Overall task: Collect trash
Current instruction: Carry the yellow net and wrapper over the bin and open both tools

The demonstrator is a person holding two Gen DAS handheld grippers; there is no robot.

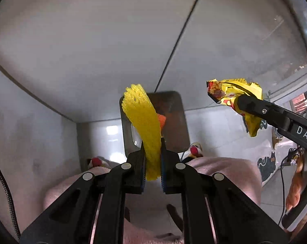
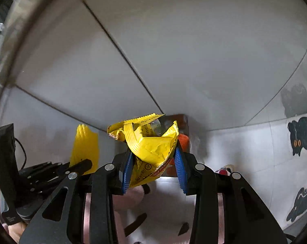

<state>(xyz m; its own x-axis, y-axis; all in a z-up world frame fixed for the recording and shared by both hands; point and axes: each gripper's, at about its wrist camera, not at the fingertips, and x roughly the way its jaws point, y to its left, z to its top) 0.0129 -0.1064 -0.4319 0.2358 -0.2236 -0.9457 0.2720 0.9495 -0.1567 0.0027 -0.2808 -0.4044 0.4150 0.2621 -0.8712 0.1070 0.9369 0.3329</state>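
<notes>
My left gripper point(image 1: 152, 145) is shut on a yellow foam net sleeve point(image 1: 142, 122) that sticks up past its fingertips. It also shows in the right wrist view point(image 2: 84, 149). My right gripper point(image 2: 154, 152) is shut on a crumpled yellow snack wrapper point(image 2: 151, 142); the wrapper also shows at the right of the left wrist view point(image 1: 234, 95), held by the right gripper point(image 1: 240, 101). Below both stands a steel trash bin point(image 1: 173, 122) with an open top; something orange point(image 1: 162, 120) lies inside it.
Pale tiled walls and floor surround the bin. A person's pink-clad legs point(image 1: 224, 170) and slippers point(image 1: 196, 150) are below. A cat-pattern mat point(image 2: 302, 134) lies at the right. A cable point(image 1: 282, 183) hangs at the right edge.
</notes>
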